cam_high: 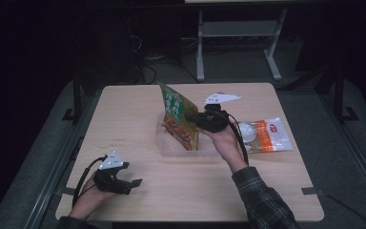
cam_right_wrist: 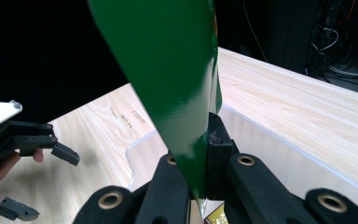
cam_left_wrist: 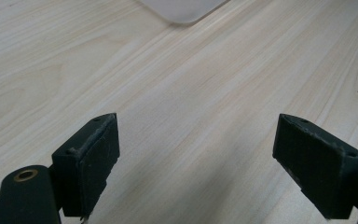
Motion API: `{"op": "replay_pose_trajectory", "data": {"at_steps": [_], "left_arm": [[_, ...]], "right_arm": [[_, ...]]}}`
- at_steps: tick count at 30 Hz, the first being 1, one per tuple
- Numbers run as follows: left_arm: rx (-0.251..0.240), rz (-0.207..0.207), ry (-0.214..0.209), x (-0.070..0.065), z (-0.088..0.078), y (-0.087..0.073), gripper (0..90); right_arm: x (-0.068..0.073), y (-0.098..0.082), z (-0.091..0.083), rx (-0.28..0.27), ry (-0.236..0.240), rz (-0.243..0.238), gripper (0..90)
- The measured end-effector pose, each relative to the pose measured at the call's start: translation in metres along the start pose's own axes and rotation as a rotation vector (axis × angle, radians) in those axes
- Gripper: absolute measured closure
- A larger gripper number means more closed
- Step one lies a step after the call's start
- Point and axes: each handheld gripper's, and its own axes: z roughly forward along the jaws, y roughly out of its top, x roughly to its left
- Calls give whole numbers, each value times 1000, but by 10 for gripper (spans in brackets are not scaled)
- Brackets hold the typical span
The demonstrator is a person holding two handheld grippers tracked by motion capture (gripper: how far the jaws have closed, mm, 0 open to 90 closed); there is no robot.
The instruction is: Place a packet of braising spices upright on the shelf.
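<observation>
A green food pouch (cam_high: 175, 114) with a printed dish stands upright over a clear plastic tray (cam_high: 164, 147) at the table's middle. My right gripper (cam_high: 191, 118) is shut on the pouch's right edge. In the right gripper view the pouch's plain green back (cam_right_wrist: 177, 79) is pinched between the two jaws of the right gripper (cam_right_wrist: 200, 144), above the tray's rim (cam_right_wrist: 270, 140). My left gripper (cam_high: 131, 186) rests near the front left of the table, open and holding nothing. Its jaws stand wide apart over bare wood in the left gripper view (cam_left_wrist: 196, 154).
An orange, white and clear pouch (cam_high: 266, 135) lies flat to the right of the tray. A corner of the tray (cam_left_wrist: 184, 9) shows ahead of the left gripper. The left gripper (cam_right_wrist: 44, 184) appears far left in the right gripper view. Table legs and cables stand behind.
</observation>
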Motion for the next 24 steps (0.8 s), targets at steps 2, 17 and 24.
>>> {"op": "replay_pose_trajectory", "data": {"at_steps": [2,17,24], "left_arm": [[-6,-8,-2,-1,1,0,140],[18,-14,-44,-1,3,0,139],[60,-33,-52,-2,4,1,139]], "right_arm": [[-1,-1,2,2,0,-1,893],[-2,-8,12,36,13,-5,889],[-2,-10,14,44,18,-1,878]]}}
